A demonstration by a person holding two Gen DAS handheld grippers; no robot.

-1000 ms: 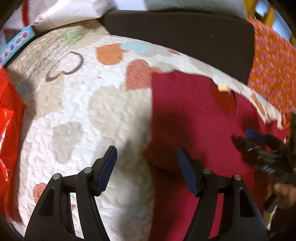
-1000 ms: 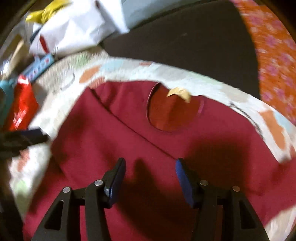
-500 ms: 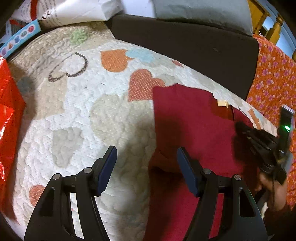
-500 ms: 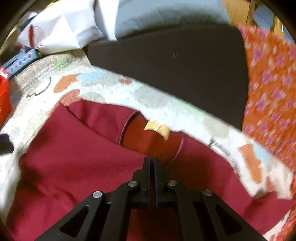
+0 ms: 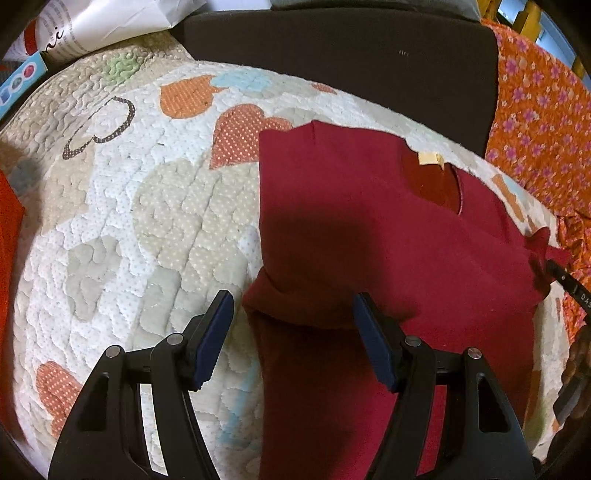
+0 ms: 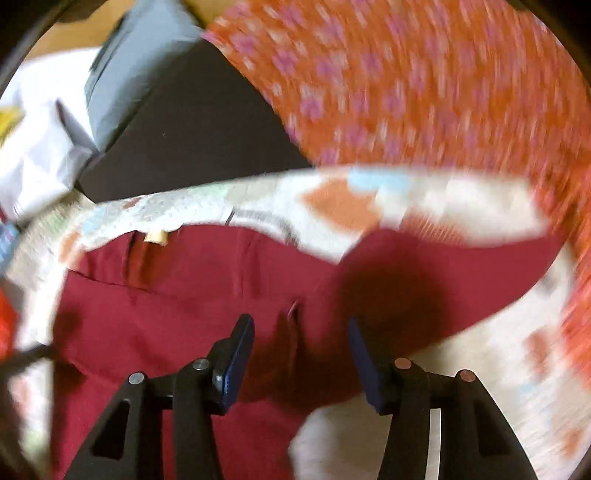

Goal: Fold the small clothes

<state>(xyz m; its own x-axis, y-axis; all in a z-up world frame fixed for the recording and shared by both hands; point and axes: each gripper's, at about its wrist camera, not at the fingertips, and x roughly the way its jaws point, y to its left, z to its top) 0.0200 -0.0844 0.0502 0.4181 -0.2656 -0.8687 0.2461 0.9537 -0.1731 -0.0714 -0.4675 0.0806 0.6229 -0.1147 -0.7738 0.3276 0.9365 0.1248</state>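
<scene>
A dark red shirt point(image 5: 369, 229) lies on a heart-patterned quilt point(image 5: 129, 221), its left side folded in over the body, a tan label at the neck. My left gripper point(image 5: 293, 332) is open and empty, just above the folded lower left corner. In the blurred right wrist view the shirt point(image 6: 192, 295) lies with its right sleeve spread out. My right gripper point(image 6: 301, 354) is open and empty over the shirt's right side near the sleeve. Part of the right gripper shows at the right edge of the left wrist view point(image 5: 569, 288).
A dark cushion point(image 5: 351, 55) lies behind the quilt. An orange flowered cloth point(image 5: 539, 110) lies to the right. A white bag point(image 5: 110, 22) and a blue box are at the back left. A red bag point(image 5: 7, 240) is at the left edge.
My right gripper was shut on the shirt near the neck half a second ago; it has opened and swung right toward the sleeve. My left gripper stayed open and barely moved.
</scene>
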